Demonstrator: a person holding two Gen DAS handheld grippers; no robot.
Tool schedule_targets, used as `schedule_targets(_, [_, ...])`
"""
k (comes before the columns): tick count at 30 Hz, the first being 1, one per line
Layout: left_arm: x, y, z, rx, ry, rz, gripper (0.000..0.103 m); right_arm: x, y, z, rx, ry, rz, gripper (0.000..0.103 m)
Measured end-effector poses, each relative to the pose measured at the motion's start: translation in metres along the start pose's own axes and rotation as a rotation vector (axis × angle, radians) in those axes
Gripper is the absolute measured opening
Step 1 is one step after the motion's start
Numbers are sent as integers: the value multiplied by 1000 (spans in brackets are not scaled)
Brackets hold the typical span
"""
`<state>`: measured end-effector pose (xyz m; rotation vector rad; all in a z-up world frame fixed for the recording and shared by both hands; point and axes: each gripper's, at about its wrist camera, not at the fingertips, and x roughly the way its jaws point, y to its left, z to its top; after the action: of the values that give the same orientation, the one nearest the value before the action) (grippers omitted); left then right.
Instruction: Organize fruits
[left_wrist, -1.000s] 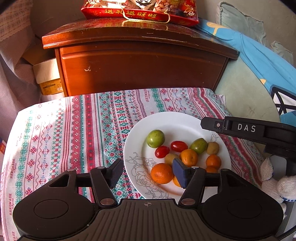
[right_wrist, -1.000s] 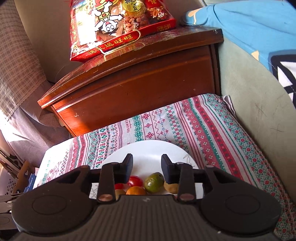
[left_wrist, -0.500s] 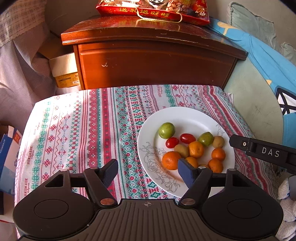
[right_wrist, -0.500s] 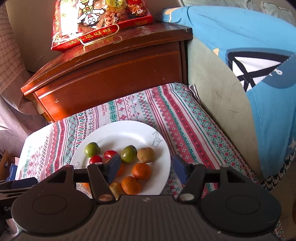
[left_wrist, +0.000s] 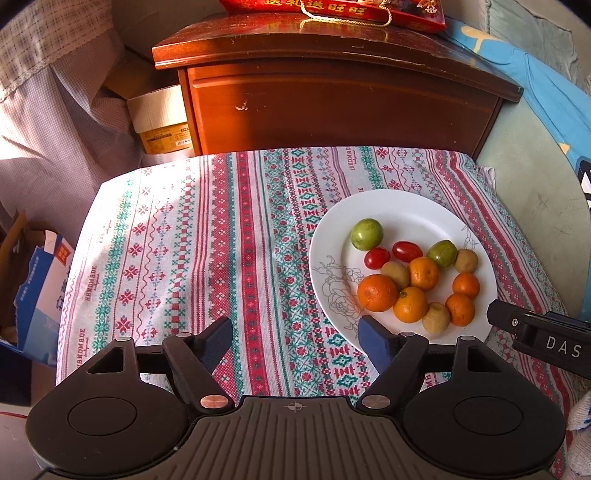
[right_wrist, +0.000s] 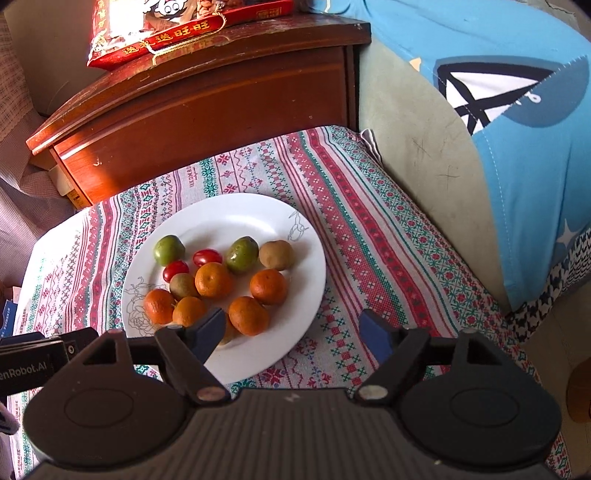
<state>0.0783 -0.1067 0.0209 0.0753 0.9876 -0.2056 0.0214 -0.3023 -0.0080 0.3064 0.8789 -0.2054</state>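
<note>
A white plate (left_wrist: 399, 210) (right_wrist: 229, 214) on a patterned cloth holds several fruits: oranges (left_wrist: 376, 292) (right_wrist: 269, 286), two green fruits (left_wrist: 366, 234) (right_wrist: 168, 250), two red tomatoes (left_wrist: 406, 251) (right_wrist: 207, 257) and brown kiwis (left_wrist: 465, 260) (right_wrist: 276, 254). My left gripper (left_wrist: 295, 341) is open and empty, above the cloth left of the plate's near rim. My right gripper (right_wrist: 295, 334) is open and empty, above the plate's near right rim; its left finger hides part of a fruit. The right gripper's side shows in the left wrist view (left_wrist: 546, 341).
A wooden cabinet (left_wrist: 332, 92) (right_wrist: 207, 103) stands behind the cloth (left_wrist: 192, 251), with a red snack bag (right_wrist: 177, 33) on top. A blue cushion (right_wrist: 517, 110) lies to the right. Boxes (left_wrist: 40, 291) stand off the left edge.
Both grippers have pulled back and up from the plate. The right gripper's jaws have opened wide. All fruits stay on the plate.
</note>
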Motion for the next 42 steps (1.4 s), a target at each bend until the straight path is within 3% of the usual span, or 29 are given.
schedule_targets(21, [17,-3,1,2,47,69,82,17,15,-4,-70,64,-20,90])
schedule_targets(42, [23,-11,2,32,56,89,87,22,17,-4,-74,85,-26,91])
